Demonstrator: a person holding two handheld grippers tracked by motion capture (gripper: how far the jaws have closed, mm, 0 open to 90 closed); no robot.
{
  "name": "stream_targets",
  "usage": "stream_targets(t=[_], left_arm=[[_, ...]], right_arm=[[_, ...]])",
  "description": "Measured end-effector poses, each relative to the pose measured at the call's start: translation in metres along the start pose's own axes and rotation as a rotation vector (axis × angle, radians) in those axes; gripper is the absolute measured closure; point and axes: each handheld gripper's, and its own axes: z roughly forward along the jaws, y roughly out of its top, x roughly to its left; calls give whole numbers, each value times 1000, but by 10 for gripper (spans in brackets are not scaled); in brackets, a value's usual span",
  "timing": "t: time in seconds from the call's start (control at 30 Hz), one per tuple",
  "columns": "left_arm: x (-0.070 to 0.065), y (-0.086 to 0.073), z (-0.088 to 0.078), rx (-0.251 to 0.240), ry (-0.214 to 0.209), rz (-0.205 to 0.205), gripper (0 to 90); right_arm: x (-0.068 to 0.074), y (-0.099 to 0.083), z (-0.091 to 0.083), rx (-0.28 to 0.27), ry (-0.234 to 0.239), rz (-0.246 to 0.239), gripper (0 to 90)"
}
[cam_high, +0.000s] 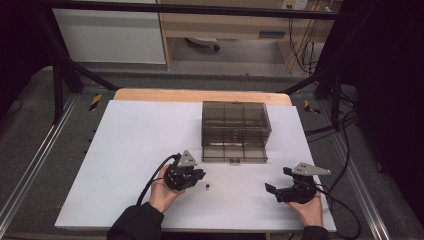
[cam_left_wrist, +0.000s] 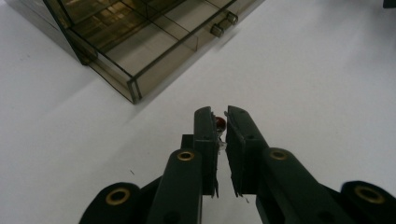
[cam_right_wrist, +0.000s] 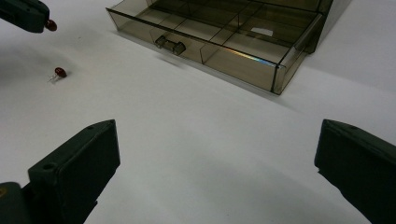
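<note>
- Red bead (cam_left_wrist: 220, 122): small, dark red and rounded, with thin wire legs; pinched between the jaws of the left gripper (cam_left_wrist: 218, 122), near their tips, above the white table (cam_high: 135, 150).
- Left gripper: jaws drawn narrow, pads pressing on the red bead; held in the person's left hand (cam_high: 162, 194), near the table's near edge, left of centre.
- Second red bead (cam_right_wrist: 60, 72): same kind, lying loose on the table just right of the left gripper.
- Right gripper (cam_high: 280, 181): jaws spread wide, nothing between them; held in the right hand (cam_high: 310, 209) at the near right, well apart from the left gripper.
- Compartment box (cam_high: 235, 131): smoky clear plastic, divided into cells, lid raised; far of both grippers, near the table's centre.
</note>
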Motion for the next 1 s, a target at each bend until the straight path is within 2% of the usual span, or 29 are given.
stream_targets(t=[0.33,1.0], left_arm=[[2,17,5,-5,8,15,824],[17,42,25,5,44,-4,824]], right_arm=[[0,0,0,2,2,1,7],[0,0,0,5,3,0,7]])
